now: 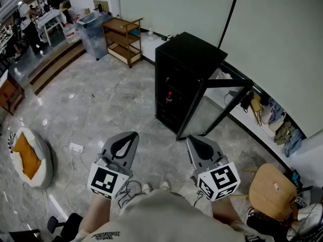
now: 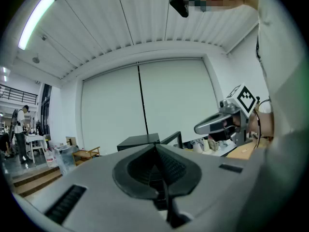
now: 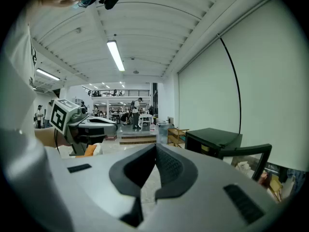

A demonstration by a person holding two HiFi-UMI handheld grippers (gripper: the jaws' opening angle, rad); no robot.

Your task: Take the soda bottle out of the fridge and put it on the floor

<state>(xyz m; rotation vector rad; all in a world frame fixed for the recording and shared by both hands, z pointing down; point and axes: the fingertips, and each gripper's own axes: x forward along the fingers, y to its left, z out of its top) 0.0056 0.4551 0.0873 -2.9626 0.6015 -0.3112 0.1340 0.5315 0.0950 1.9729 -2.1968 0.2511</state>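
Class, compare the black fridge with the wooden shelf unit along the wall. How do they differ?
The fridge is black; the shelf unit is light wood. The fridge is a box with its door swung open; the shelf unit is open-sided, with no door. Both stand by the wall.

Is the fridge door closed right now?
No, the fridge has its glass door swung wide open.

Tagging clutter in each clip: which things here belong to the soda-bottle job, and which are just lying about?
Job: fridge, open fridge door, soda bottle inside, floor, left gripper, right gripper (both shut, empty).
Lying about: wooden shelf cart, plastic bin, cushion, stool, power strip.
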